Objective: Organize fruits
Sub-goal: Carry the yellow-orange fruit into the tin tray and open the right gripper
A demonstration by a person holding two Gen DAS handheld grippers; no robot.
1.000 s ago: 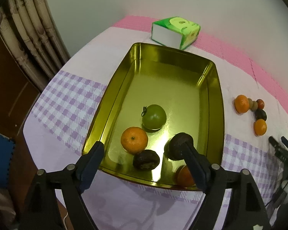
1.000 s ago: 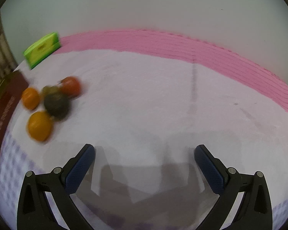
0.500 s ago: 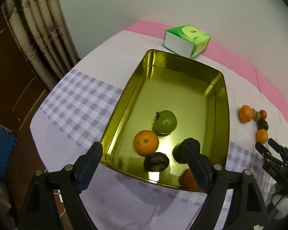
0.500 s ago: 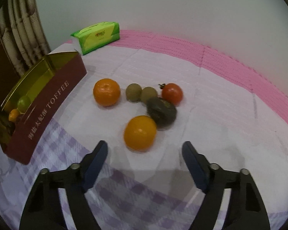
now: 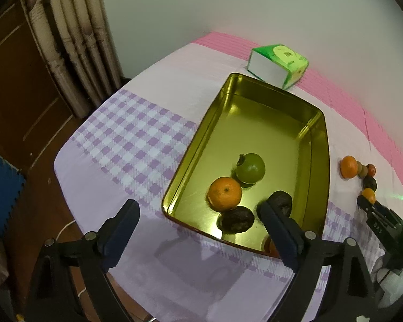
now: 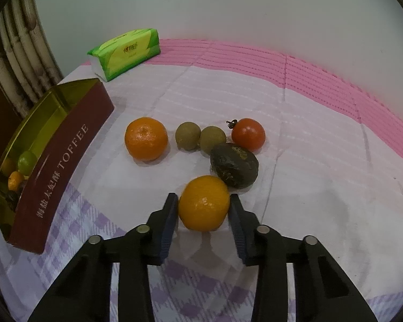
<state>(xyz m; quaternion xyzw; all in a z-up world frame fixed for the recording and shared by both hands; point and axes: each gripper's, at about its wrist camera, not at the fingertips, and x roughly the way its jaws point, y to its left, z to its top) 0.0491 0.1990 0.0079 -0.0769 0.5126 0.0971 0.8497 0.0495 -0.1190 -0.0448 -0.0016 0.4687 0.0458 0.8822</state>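
Note:
My right gripper (image 6: 202, 200) is shut on a yellow-orange citrus (image 6: 203, 203) that rests on the cloth, one pad on each side. Behind it lie a dark fruit (image 6: 234, 165), a red tomato (image 6: 248, 134), two small brownish fruits (image 6: 188, 135) and an orange (image 6: 146, 138). The gold tin (image 5: 255, 134) holds a green tomato (image 5: 250, 168), an orange (image 5: 224, 193), two dark fruits (image 5: 236, 219) and a part-hidden orange (image 5: 268, 245). My left gripper (image 5: 198, 209) hovers over the tin's near end, its jaws opening with nothing between them.
A green tissue pack (image 5: 278, 65) lies behind the tin by the pink strip. The tin's maroon side (image 6: 59, 166) stands left of the loose fruits. The table's edge, a curtain (image 5: 75, 40) and a blue floor mat (image 5: 0, 187) are at the left.
The right gripper swung to the loose fruits and closed on the yellow-orange citrus. The left gripper drew back from the tin and its jaws widened.

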